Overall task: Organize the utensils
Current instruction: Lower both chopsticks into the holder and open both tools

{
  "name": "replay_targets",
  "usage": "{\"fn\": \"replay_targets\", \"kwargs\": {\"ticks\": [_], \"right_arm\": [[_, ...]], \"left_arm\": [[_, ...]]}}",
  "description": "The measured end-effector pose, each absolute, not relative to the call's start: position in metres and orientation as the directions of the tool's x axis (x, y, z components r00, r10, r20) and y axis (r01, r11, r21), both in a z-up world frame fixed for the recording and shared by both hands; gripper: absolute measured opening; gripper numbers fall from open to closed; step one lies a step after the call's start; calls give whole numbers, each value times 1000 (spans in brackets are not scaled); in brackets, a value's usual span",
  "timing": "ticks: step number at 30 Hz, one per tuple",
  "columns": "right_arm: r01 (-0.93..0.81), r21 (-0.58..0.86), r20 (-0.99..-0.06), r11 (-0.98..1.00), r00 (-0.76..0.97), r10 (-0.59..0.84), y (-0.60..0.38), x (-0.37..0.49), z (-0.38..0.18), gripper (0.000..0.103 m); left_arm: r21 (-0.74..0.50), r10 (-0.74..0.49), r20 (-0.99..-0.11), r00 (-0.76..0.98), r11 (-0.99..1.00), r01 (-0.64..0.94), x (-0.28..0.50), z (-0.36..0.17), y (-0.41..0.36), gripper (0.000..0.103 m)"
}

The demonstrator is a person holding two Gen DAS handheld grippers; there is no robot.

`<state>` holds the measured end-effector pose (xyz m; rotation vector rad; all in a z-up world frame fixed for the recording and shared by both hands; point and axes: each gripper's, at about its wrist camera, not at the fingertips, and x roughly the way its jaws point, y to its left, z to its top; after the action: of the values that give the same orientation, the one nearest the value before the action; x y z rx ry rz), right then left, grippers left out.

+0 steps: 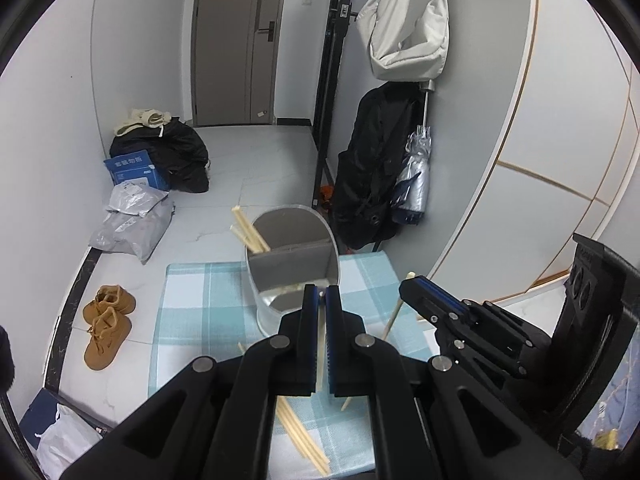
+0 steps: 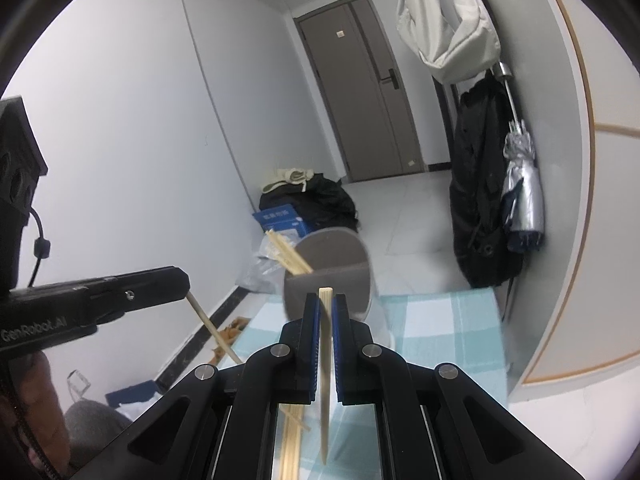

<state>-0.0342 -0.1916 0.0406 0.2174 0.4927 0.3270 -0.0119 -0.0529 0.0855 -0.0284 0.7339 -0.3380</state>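
Observation:
A grey divided utensil holder stands on the blue-checked cloth, with several chopsticks leaning out of its left compartment. My left gripper is shut on a chopstick just before the holder's near rim. My right gripper is shut on another chopstick, held upright in front of the holder. The right gripper shows at the right of the left wrist view, its chopstick hanging below. Loose chopsticks lie on the cloth under the left gripper.
Brown shoes, grey parcels, a blue box and black bags lie on the floor to the left. A black coat and folded umbrella hang by the wall at right.

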Motion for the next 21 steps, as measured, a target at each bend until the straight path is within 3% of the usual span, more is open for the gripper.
{"fn": "replay_targets", "kwargs": {"ticks": [21], "right_arm": [[-317,206,-291,926,883,367,-186,70,171,5]], "left_arm": [[-226,-356,-566,743,934,276,73,165,-38,0]]}}
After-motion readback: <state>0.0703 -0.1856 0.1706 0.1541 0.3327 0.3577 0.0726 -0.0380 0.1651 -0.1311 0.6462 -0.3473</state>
